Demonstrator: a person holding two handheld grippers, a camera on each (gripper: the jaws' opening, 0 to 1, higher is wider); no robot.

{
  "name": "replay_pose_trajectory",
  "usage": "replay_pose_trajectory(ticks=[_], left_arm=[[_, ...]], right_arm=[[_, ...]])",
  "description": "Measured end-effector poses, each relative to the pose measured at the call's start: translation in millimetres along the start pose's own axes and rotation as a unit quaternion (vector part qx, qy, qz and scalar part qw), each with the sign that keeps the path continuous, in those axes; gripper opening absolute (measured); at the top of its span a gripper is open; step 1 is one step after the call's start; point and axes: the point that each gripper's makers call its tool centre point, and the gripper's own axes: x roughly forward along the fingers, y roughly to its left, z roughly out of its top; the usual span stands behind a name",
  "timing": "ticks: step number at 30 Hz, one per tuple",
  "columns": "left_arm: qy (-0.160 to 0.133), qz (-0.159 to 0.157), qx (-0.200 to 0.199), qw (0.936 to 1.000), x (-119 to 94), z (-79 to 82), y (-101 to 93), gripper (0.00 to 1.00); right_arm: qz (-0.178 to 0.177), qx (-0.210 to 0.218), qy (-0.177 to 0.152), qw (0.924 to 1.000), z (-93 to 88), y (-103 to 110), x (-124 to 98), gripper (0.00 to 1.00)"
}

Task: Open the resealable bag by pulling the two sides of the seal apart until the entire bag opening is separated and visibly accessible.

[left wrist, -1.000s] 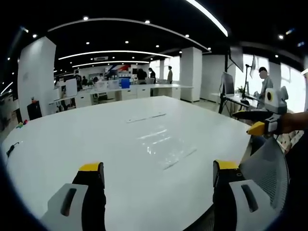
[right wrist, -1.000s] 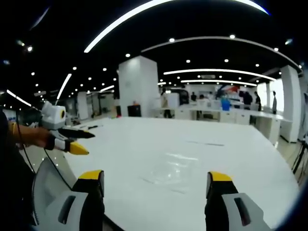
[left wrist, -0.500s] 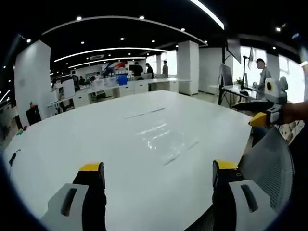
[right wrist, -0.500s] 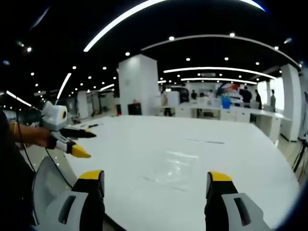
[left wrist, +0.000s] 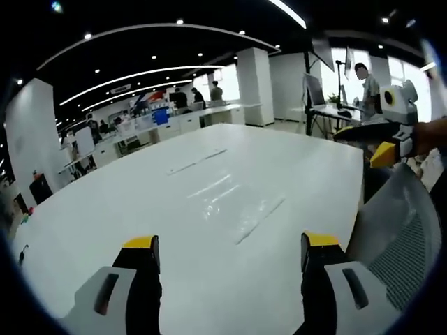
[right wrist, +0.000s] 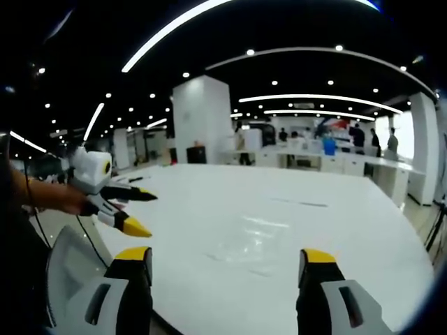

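The clear resealable bag (left wrist: 234,202) lies flat on the white table (left wrist: 140,202), hard to make out apart from its glare and a dark edge line. My left gripper (left wrist: 230,244) hovers open above the near table edge, short of the bag, nothing between its jaws. My right gripper (right wrist: 225,255) is open too, also back from the bag (right wrist: 258,241). In the right gripper view the left gripper (right wrist: 145,211) comes in from the left, held over the table's edge. The right gripper (left wrist: 357,148) shows at the right of the left gripper view.
A grey mesh chair back (left wrist: 398,230) stands against the near table edge, between the two grippers (right wrist: 70,269). A thin strip (left wrist: 195,162) lies farther out on the table. Desks, monitors and people stand in the office behind.
The left gripper has moved forward toward the table, and its view has rolled and shifted. The right gripper has hardly moved. The bag lies where it was.
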Motion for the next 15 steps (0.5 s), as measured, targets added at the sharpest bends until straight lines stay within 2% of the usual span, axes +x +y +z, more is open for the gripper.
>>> replay_pose_trajectory(ticks=[3, 7, 11, 15], left_arm=[[0.007, -0.002, 0.018, 0.9998, 8, -2.3, 1.3, 0.73], [0.019, -0.007, 0.031, 0.9993, 18, -6.9, 1.8, 0.71], [0.032, -0.001, 0.056, 0.9979, 29, -12.4, 6.8, 0.61], [0.047, -0.012, 0.081, 0.9955, 40, -19.0, 8.4, 0.6]], right_arm=[[-0.003, 0.0, 0.0, 1.0, 0.0, -2, 0, 0.85], [-0.008, 0.002, 0.003, 1.0, -1.8, -5, 0, 0.85], [-0.011, 0.004, 0.005, 0.9999, -4.1, -4, 0, 0.84], [-0.017, 0.007, 0.003, 0.9998, -5.3, -2, -3, 0.84]])
